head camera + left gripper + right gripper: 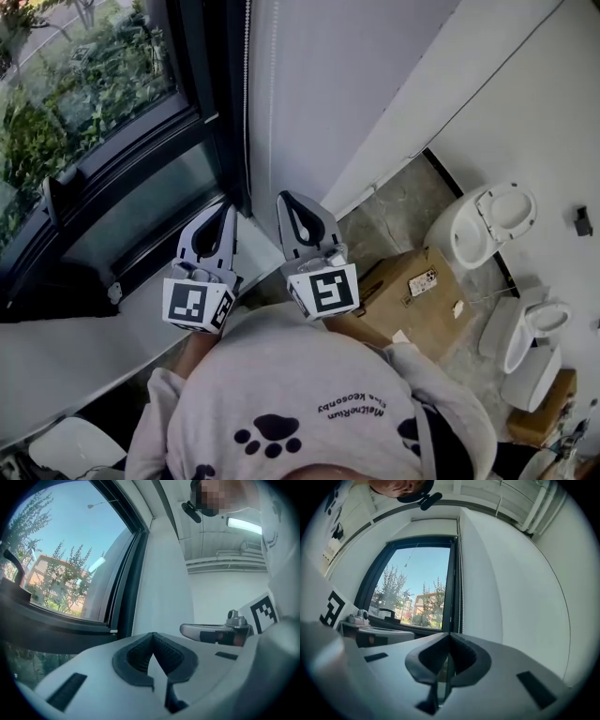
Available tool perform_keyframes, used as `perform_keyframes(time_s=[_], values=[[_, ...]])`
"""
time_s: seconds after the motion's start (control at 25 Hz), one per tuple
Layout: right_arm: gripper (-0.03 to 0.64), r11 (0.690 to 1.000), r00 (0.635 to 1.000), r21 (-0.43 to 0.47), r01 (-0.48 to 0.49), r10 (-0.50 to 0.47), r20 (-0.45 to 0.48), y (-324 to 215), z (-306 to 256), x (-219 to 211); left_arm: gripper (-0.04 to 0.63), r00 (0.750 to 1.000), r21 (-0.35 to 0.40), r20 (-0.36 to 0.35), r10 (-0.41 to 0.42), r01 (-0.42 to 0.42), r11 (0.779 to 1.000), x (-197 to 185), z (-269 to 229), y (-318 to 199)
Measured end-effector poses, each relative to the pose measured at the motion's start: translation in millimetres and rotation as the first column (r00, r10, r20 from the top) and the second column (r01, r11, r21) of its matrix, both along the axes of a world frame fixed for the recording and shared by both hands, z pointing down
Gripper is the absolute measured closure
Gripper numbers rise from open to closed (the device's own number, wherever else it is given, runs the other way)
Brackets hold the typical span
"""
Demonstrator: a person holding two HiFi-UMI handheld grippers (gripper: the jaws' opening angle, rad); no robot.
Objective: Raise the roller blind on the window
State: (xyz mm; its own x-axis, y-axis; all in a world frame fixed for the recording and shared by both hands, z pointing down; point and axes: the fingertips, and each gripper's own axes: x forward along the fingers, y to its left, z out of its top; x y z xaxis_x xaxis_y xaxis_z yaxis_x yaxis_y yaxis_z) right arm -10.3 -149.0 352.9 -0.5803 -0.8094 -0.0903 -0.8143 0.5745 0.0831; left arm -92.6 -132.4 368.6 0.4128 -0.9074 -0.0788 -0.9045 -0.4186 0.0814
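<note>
Window [94, 112] in its dark frame filled the left, the glass open to trees and sky, with white wall [356, 75] to its right. The person stood close to the sill, both hands forward at the chest, grippers side by side and pointing level at the window's right corner. The left gripper [223, 210] had its jaws fully closed with nothing between them. The right gripper [287, 199] was likewise closed and empty. The blind chain [461, 588] hung down the frame's right edge, just ahead of both tips and gripped by neither.
</note>
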Motion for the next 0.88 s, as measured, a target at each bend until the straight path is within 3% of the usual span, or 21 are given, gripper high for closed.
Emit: perform_keyframes(time_s=[0.24,0.6,0.88], values=[[0.607,0.999,1.000,0.041,-0.007,0.006,0.029,25.3,-15.0,11.8,0.589,0.999,0.024,0.002,-0.043,0.043,0.999,-0.7,-12.9,19.0],[0.606,0.996,0.999,0.086,-0.006,0.002,0.042,48.6,-26.8,16.3,0.589,0.999,0.054,0.015,-0.037,0.036,0.998,9.7,-21.0,45.6],[0.608,0.999,0.999,0.046,-0.024,0.022,0.039,50.8,-18.7,17.3,0.589,0.999,0.062,0.026,-0.041,0.040,0.997,12.6,-22.0,57.5]])
